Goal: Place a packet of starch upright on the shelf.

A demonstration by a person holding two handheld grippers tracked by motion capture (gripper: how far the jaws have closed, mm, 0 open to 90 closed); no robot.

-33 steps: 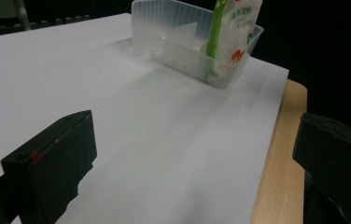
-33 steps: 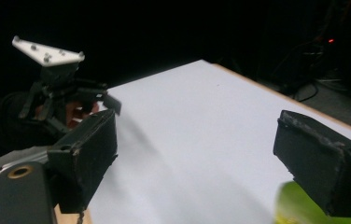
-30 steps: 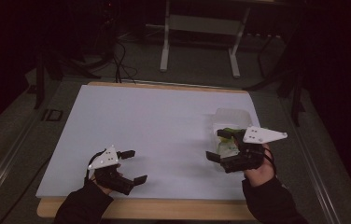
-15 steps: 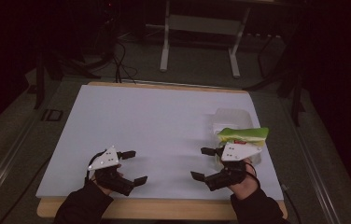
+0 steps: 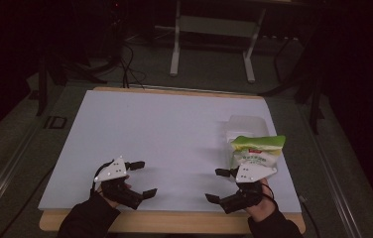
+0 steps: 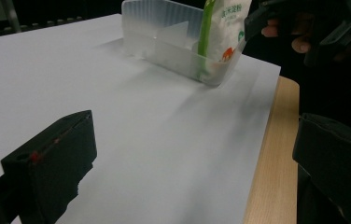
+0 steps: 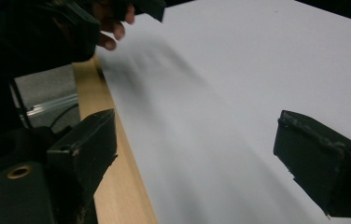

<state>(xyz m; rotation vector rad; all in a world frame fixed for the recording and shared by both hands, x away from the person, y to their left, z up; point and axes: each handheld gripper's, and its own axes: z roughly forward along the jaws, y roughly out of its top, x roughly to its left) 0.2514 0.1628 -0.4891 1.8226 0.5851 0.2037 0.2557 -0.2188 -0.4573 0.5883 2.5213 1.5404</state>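
Observation:
A green and white snack bag point(image 5: 257, 150) stands upright in the near end of a clear plastic container point(image 5: 245, 123) at the right of the white sheet point(image 5: 174, 129). My right gripper point(image 5: 214, 184) is open and empty just in front of the bag, near the table's front edge. My left gripper point(image 5: 145, 178) is open and empty at the front left. In the left gripper view the container point(image 6: 159, 35) and bag point(image 6: 220, 28) sit beyond my open left gripper point(image 6: 192, 172). The right gripper view has my right gripper point(image 7: 201, 158) open over bare sheet.
The wooden table edge point(image 5: 174, 223) runs along the front, under both hands. A metal stand point(image 5: 214, 29) and cables point(image 5: 125, 59) lie on the dark floor beyond the table. The other hand point(image 7: 110, 21) is at the top left of the right gripper view.
My right gripper let go of the snack bag, leaving it upright in the container, and drew back toward the front edge. The left gripper stayed put.

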